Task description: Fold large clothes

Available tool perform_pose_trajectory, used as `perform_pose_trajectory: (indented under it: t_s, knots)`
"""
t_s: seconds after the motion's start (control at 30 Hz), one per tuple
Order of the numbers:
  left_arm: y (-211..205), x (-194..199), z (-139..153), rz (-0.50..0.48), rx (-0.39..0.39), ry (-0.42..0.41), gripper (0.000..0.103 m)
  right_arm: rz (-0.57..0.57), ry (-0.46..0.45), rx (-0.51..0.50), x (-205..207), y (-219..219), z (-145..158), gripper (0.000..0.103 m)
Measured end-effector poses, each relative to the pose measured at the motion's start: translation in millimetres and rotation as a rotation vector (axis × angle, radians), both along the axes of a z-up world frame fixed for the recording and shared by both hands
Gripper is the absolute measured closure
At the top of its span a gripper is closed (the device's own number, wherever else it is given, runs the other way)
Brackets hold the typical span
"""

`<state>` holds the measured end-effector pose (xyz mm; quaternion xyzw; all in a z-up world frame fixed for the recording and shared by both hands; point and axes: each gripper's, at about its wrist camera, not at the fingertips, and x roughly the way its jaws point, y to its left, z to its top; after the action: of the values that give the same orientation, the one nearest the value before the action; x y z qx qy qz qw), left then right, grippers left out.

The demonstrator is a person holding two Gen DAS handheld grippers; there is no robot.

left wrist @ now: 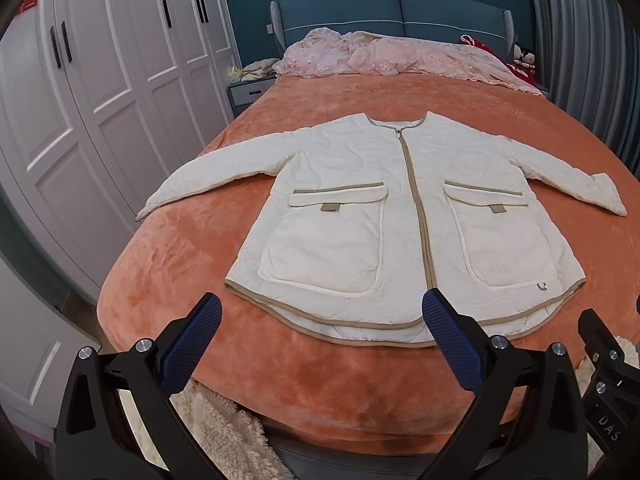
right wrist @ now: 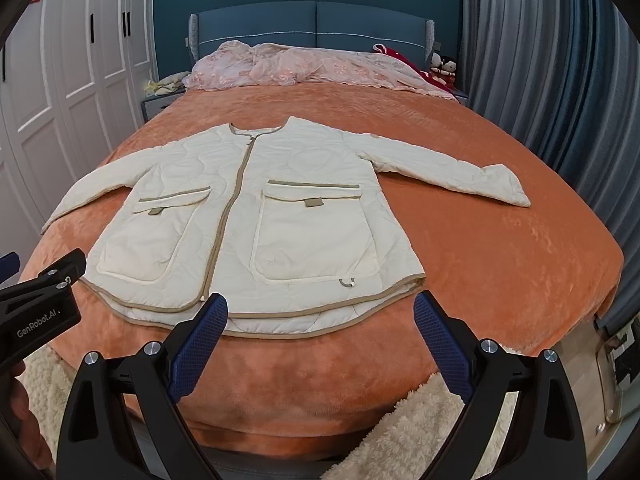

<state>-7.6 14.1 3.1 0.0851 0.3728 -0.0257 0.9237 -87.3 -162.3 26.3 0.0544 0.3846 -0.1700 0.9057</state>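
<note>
A cream quilted jacket lies flat and face up on the orange blanket covering the bed, zipped to the collar, its hem toward the foot of the bed and both sleeves spread out to the sides. Tan trim runs along the zip, the hem and the two big front pockets. The left gripper hovers above the foot of the bed just short of the hem, jaws spread wide and holding nothing. The right gripper hangs beside it at the same edge, also wide open and empty, its blue fingers reaching over the hem. A crumpled pink cover sits at the headboard end. White wardrobes stand on one side, a grey curtain on the other, and a fluffy rug lies on the floor below.
</note>
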Motion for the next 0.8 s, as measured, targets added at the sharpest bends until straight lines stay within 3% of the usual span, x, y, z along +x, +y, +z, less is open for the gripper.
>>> perform_pose_trajectory:
  t_s: [0.8]
  knots:
    - [7.0,1.7,-4.9,0.011,0.0,0.008,0.005,0.003,0.0,-0.005,0.2,1.1,-0.1,0.011]
